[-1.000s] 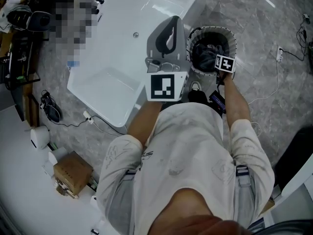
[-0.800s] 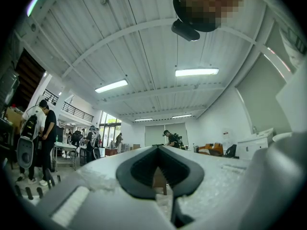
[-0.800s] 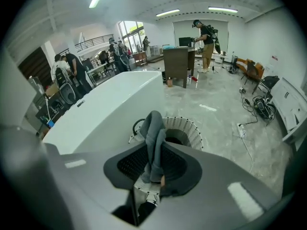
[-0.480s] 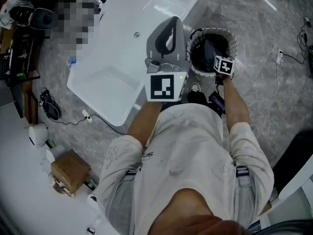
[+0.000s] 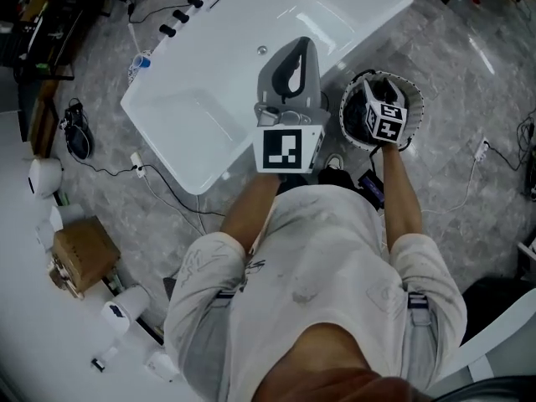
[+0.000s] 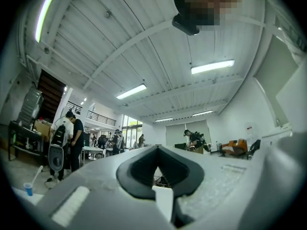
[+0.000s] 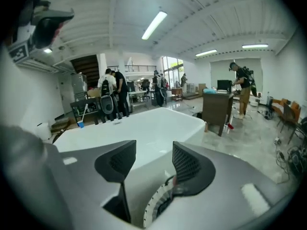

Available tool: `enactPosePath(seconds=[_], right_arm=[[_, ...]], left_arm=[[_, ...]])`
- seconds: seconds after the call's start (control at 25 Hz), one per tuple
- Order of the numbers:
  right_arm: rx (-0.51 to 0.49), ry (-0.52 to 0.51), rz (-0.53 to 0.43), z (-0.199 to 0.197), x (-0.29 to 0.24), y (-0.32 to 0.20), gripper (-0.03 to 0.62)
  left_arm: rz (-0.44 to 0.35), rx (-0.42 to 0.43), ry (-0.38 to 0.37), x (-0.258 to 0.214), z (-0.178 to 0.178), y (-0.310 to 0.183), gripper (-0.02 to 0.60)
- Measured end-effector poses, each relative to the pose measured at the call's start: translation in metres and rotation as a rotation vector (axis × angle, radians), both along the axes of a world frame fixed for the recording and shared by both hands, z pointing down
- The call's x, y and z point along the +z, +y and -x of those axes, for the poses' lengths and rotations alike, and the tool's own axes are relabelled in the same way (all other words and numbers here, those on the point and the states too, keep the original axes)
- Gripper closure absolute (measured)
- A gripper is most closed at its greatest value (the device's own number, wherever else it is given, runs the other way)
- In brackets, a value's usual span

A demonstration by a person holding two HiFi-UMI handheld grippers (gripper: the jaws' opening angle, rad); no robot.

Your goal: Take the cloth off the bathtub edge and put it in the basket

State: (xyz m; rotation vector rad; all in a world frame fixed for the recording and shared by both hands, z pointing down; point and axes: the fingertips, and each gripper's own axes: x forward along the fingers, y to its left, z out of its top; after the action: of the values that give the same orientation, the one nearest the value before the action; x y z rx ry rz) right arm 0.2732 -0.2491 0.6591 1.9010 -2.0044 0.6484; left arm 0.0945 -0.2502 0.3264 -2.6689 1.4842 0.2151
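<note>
**A:** Over the basket [image 5: 343, 117], right of the bathtub [image 5: 209, 65], our right gripper [image 7: 153, 159] has just opened its jaws. Nothing is between them.
**B:** Cloth?
**A:** There's a dark heap inside the basket, and we read it as the cloth [image 5: 360, 107]. None is on the bathtub edge.
**B:** Left gripper [image 5: 297, 48]?
**A:** Clenched and empty, by the bathtub's near right edge.
**B:** Then we judge the drop done. Only withdrawing is left.

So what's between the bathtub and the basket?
Only a narrow strip of bare grey floor separates the bathtub from the basket; the head view shows it.
</note>
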Motion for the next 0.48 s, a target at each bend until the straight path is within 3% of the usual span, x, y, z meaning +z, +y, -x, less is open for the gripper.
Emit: enactPosePath(seconds=[0.16, 0.48], right_arm=[[-0.122, 0.049, -0.153, 0.056, -0.066, -0.016, 0.353], [-0.327, 0.049, -0.432, 0.169, -0.209, -0.033, 0.356]], left_arm=[[0.003, -0.106, 0.009, -0.001, 0.058, 0.003, 0.580], [0.005, -0.292, -0.006, -0.001, 0.160, 0.006, 0.580]])
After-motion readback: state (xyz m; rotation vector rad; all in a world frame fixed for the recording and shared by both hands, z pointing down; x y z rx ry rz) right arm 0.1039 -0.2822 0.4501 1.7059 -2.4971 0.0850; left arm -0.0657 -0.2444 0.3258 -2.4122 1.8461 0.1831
